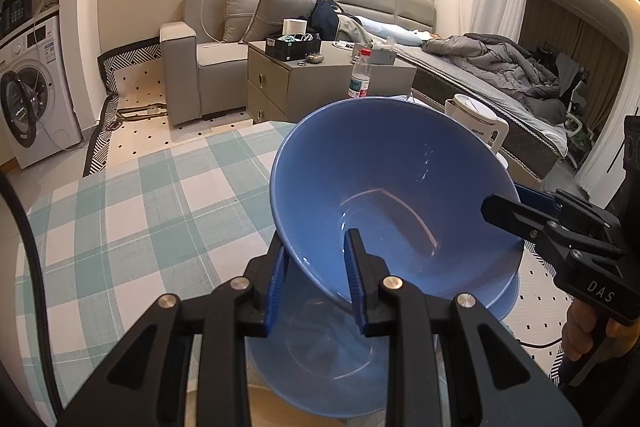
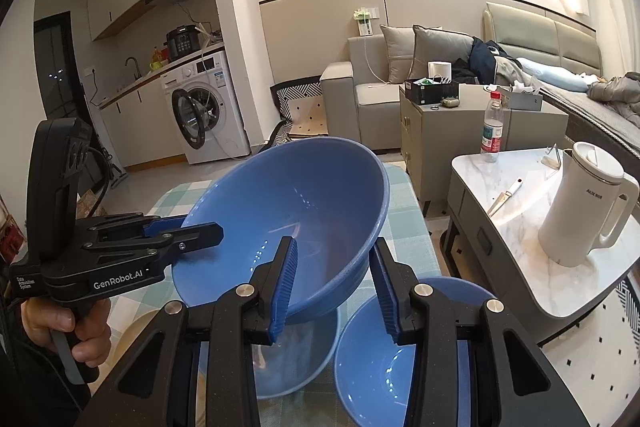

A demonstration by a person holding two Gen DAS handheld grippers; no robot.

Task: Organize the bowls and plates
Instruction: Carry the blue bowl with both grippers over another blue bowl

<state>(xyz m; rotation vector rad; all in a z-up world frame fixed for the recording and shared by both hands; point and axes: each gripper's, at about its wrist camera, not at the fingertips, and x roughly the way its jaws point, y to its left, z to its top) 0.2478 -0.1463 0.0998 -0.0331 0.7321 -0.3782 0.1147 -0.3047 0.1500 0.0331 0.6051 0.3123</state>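
The big blue bowl [image 1: 384, 187] is hanging tilted in the air above the checked tablecloth [image 1: 132, 211], its open side facing the cameras. Both tongs are gripping it by the rim. The left gripper [image 1: 316, 279] is clamped tight on the near edge of the bowl, one blue pad inside the wall and the other outside. The right gripper [image 2: 332, 287] is closed on the opposite side of the rim the same way, one pad within the bowl and one beyond it, its jaws standing a little wider than the left pair.

Directly under the lifted bowl, a second blue bowl [image 1: 320, 359] is sitting on the cloth. Just beside that one, on the right gripper's side, a third blue bowl [image 2: 384, 367] is resting upright. Past the bowl's right, a marble side table [image 2: 520, 195] is carrying a white kettle [image 2: 584, 207] and a plastic bottle [image 2: 492, 127]. Behind the bowl, a grey sofa [image 1: 208, 55] is standing against the wall.
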